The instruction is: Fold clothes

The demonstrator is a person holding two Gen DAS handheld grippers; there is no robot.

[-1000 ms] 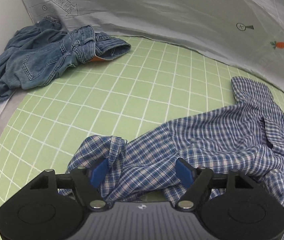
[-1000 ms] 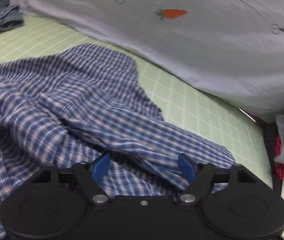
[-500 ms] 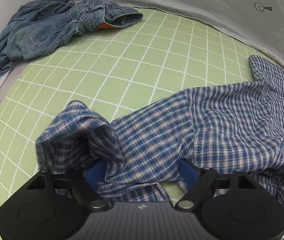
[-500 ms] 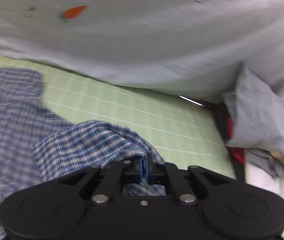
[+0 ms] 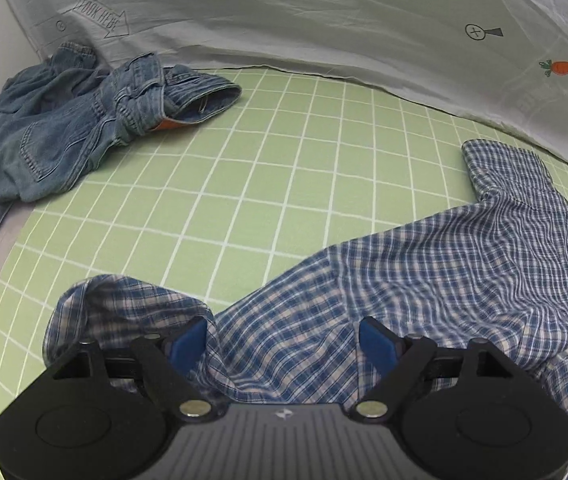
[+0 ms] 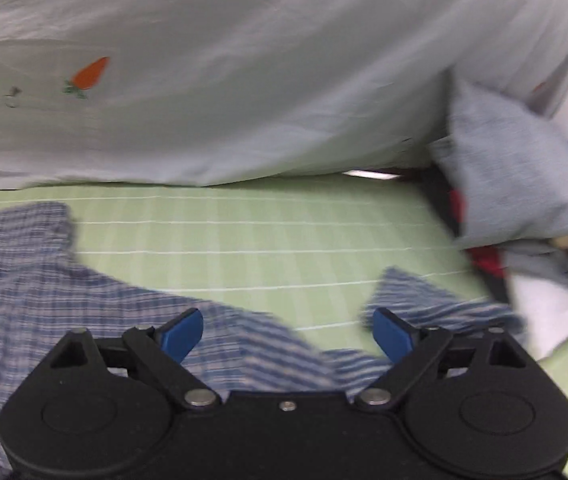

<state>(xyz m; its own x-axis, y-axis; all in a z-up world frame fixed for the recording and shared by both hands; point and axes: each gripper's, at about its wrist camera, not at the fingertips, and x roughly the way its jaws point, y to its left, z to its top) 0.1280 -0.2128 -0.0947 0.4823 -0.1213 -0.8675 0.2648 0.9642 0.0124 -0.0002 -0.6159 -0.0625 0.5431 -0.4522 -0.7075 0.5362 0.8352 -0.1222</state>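
A blue and white plaid shirt lies partly spread on the green grid mat, one bunched fold at its left end. My left gripper hovers over that end, open, with loose cloth lying between its blue pads. In the right wrist view the same shirt is blurred, and a corner of it rests on the mat. My right gripper is above it with its jaws opening; cloth lies under the gap and neither pad presses on it.
Crumpled blue jeans lie at the mat's far left corner. A grey sheet with a carrot print rises along the back. A pile of grey and red clothes sits past the mat's right edge, white paper below it.
My right gripper shut on a shirt edge, carried it to the right, then opened and dropped it on the mat. The shirt now lies flatter. The left gripper stayed open.
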